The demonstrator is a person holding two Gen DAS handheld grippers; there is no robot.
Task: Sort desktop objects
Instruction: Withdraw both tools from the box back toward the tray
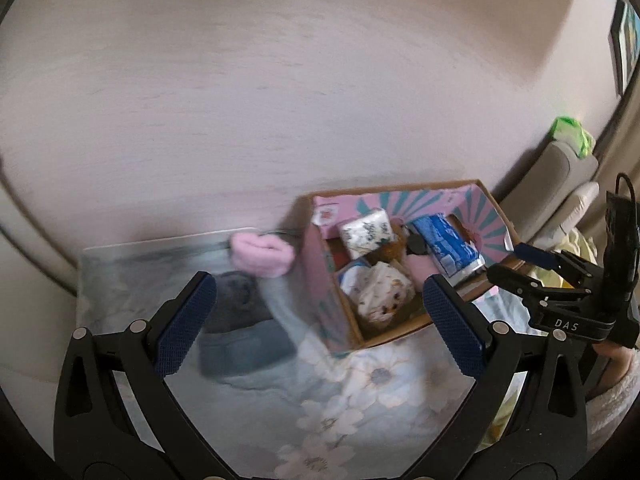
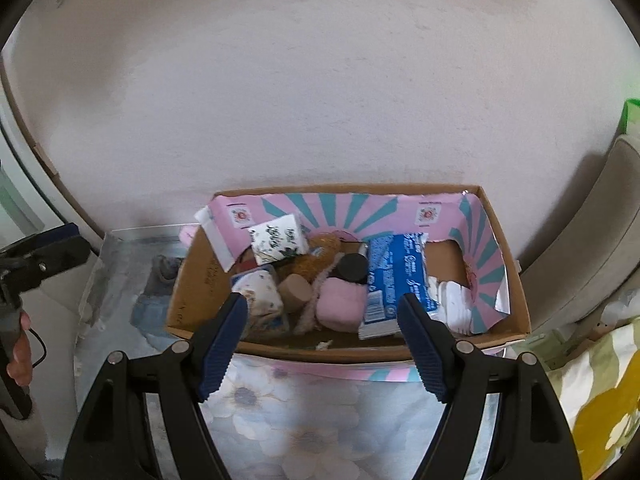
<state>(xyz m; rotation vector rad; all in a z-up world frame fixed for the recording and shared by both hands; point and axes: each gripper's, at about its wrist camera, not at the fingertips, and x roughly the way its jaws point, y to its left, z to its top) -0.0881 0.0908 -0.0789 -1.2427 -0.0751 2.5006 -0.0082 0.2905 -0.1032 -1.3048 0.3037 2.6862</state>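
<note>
A cardboard box [image 2: 516,280] with pink and teal lining stands on a floral-covered table [image 2: 300,420]. It holds a blue packet [image 2: 384,280], tissue packs [image 2: 278,238], a pink soft item [image 2: 340,304], a black lid [image 2: 352,266] and a brown plush. My right gripper [image 2: 322,316] is open and empty just above the box's near wall. My left gripper [image 1: 320,304] is open and empty, left of the box [image 1: 340,320]. A pink fluffy item [image 1: 262,254] and a grey-blue cloth item [image 1: 244,336] lie left of the box. The right gripper [image 1: 520,264] also shows in the left wrist view.
A pale wall [image 2: 320,80] rises right behind the table. A beige chair [image 2: 592,220] stands to the right, with a green item [image 1: 570,132] on top. A yellow-patterned cloth [image 2: 600,392] lies at the lower right. The table's left edge [image 2: 94,280] drops off.
</note>
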